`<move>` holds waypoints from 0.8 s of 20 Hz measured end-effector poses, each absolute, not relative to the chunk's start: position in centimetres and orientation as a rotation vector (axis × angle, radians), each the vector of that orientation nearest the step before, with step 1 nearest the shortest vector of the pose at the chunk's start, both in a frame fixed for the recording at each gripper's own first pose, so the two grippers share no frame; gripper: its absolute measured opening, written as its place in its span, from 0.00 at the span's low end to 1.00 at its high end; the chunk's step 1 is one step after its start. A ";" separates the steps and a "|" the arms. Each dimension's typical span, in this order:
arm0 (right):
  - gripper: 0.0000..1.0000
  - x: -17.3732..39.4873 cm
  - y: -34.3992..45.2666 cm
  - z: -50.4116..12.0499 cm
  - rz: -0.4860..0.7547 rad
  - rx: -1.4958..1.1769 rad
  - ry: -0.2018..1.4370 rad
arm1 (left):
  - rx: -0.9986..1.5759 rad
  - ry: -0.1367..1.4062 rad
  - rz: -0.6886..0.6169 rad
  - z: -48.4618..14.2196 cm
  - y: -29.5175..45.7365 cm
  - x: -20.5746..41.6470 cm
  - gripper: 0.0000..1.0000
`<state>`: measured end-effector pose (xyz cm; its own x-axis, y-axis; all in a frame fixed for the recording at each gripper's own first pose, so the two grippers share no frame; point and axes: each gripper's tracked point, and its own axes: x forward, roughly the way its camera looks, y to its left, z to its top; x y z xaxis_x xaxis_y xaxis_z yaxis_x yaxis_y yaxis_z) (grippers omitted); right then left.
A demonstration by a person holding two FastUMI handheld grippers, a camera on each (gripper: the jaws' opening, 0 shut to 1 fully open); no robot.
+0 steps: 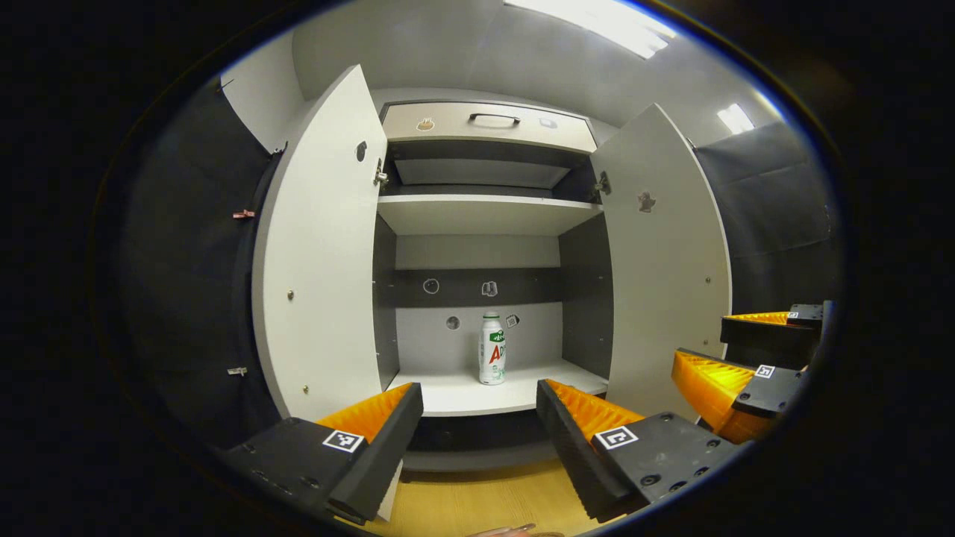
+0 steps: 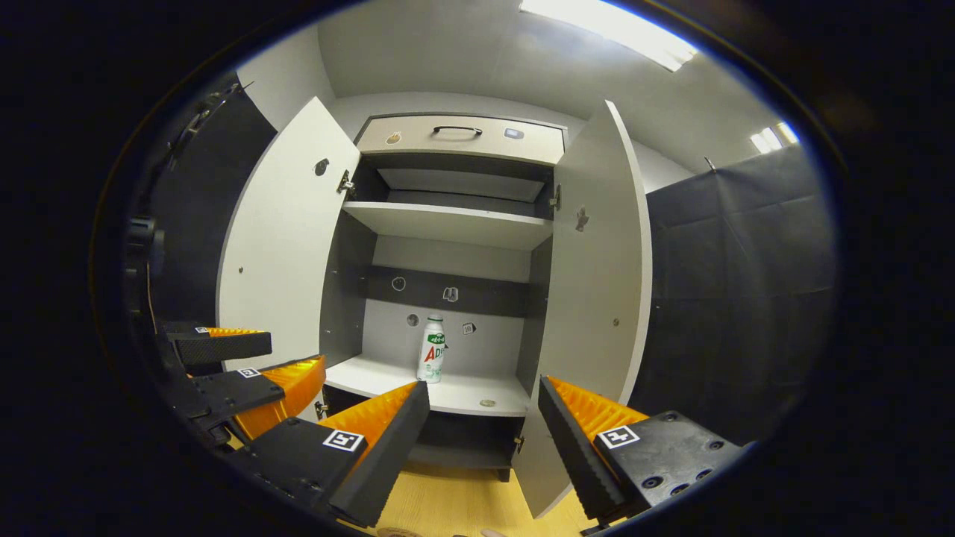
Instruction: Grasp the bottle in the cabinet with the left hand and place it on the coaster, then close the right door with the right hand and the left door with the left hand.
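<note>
White bottle [image 1: 492, 349], apparently green-red label.

Black cloth [image 2: 739, 298] hangs on both sides of the booth, with a pale wall [image 1: 254, 97] showing above it at the left. The ceiling [image 1: 462, 52] is grey, lit by bright panels [image 1: 597, 22]. Underfoot, the floor [image 1: 477, 507] is light yellow wood.

A: What can't you make out?
B: The bottle [image 1: 492, 349] label and the stickers [image 1: 430, 286] behind it are too small.
A: Anything cut off?
B: A pale object [image 1: 501, 531] at the near edge of the left gripper view.
</note>
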<state>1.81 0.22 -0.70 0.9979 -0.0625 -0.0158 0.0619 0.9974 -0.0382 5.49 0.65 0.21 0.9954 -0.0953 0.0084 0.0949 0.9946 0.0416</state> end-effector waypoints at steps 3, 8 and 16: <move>0.97 3.8 -0.1 -0.7 -0.036 -0.026 0.006 | 0.041 -0.022 -0.088 0.7 0.5 8.4 0.96; 0.98 8.2 0.1 0.2 0.065 -0.025 -0.076 | 0.097 -0.058 -0.049 0.8 0.0 14.0 0.96; 0.97 13.1 -0.4 -2.2 0.196 -0.053 -0.067 | 0.004 0.013 -0.018 -2.6 -0.8 23.2 0.96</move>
<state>13.12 -0.38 -2.20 0.9786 0.1965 0.0618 -0.1930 0.9794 -0.0588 23.22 -0.78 -2.60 0.9997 -0.0183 -0.0135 0.0184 0.9998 0.0040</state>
